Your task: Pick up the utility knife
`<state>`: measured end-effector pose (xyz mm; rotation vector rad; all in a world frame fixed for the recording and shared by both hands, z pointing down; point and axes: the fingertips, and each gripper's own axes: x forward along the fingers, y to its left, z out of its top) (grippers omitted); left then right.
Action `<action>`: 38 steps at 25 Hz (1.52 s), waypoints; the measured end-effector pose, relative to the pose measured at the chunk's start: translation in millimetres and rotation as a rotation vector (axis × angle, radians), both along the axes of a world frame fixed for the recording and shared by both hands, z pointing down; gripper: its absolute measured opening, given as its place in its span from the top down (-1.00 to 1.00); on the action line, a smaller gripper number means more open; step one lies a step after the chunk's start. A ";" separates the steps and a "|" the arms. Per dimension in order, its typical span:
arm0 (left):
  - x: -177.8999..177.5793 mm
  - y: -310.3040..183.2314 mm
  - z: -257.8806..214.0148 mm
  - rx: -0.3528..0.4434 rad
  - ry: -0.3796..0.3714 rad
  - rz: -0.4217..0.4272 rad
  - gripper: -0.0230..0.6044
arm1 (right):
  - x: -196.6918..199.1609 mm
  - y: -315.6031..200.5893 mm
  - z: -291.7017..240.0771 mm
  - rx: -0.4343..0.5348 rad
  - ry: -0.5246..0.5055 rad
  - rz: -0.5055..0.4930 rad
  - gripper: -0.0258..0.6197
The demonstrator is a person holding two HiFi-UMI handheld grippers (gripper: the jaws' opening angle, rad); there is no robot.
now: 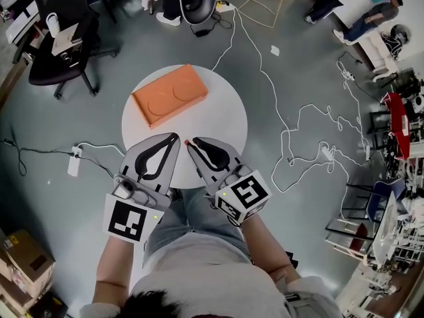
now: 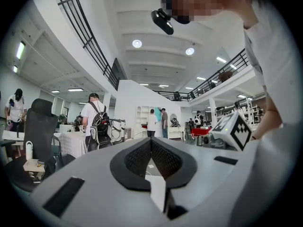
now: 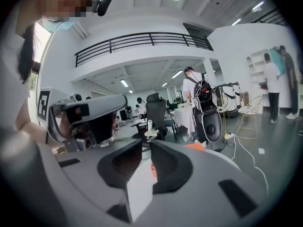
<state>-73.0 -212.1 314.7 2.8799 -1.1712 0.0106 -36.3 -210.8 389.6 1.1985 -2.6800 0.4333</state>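
No utility knife shows plainly in any view. A small red tip peeks out on the white round table right at my right gripper's jaw tips. I cannot tell what it is. In the right gripper view an orange sliver shows low between the jaws, which stand together with only a thin slit. My left gripper hovers beside it over the table's near edge, jaws meeting at the tips with nothing between them. The left gripper view looks out level across the room.
A flat orange box lies on the far left part of the table, ahead of both grippers. A black office chair, white cables and a power strip are on the floor around. People stand in the background.
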 end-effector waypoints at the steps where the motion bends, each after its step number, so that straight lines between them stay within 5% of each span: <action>1: 0.8 -2.3 2.8 -0.004 -0.004 -0.002 0.90 | 2.6 -2.8 9.2 -0.019 0.011 0.003 0.72; 16: -14.0 -12.3 70.9 -0.129 -0.022 -0.019 0.90 | 9.0 -16.7 151.0 -0.273 0.148 0.008 0.72; 38: -22.8 -11.2 122.5 -0.200 -0.033 -0.009 0.90 | 28.8 -10.2 262.5 -0.467 0.346 0.074 0.70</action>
